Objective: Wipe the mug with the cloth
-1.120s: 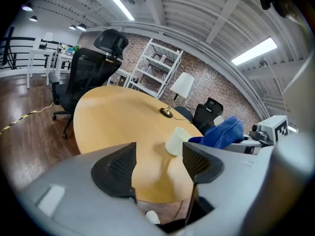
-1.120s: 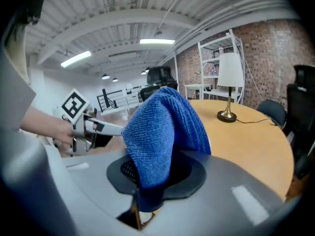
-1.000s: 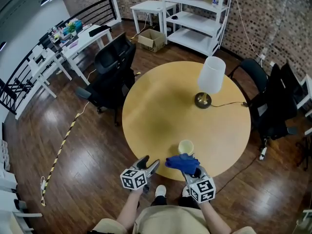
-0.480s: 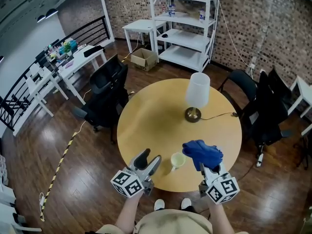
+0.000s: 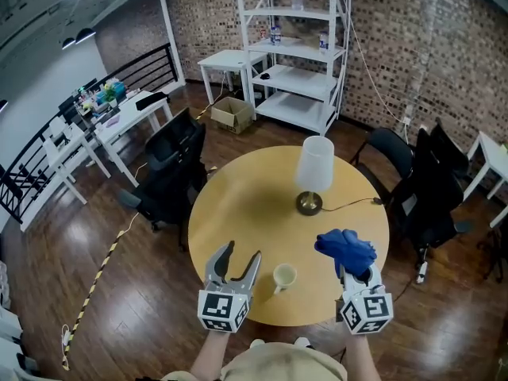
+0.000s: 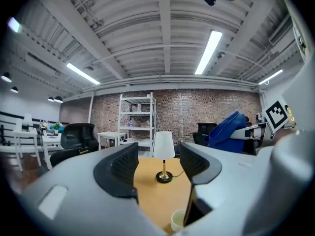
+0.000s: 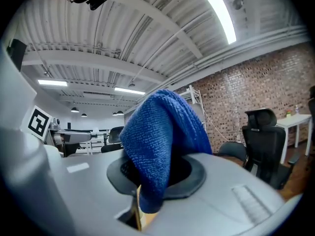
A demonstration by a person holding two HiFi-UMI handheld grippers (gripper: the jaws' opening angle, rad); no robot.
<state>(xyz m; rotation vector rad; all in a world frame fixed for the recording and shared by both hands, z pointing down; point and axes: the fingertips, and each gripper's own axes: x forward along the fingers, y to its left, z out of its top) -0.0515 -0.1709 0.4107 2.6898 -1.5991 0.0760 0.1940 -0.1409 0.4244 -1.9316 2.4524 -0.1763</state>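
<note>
Round yellow desk (image 5: 238, 205) on dark wooden floor (image 5: 119, 276); brick wall (image 5: 444, 54), white shelving (image 5: 298, 46) and black chairs (image 5: 171, 165) around. On the desk: 1 white-shaded lamp (image 5: 313, 173) and, near the front edge, 1 upright pale mug (image 5: 284, 276), between the 2 grippers. Left gripper (image 5: 240, 254) wide, jaws closing, nothing between them, mug just beside. Right gripper (image 5: 357, 272) clamped on the blue cloth (image 5: 346, 248), apart from the mug.

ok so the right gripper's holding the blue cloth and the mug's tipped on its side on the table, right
No: the mug stands upright on the table, per the head view. The right gripper does hold the blue cloth.
</note>
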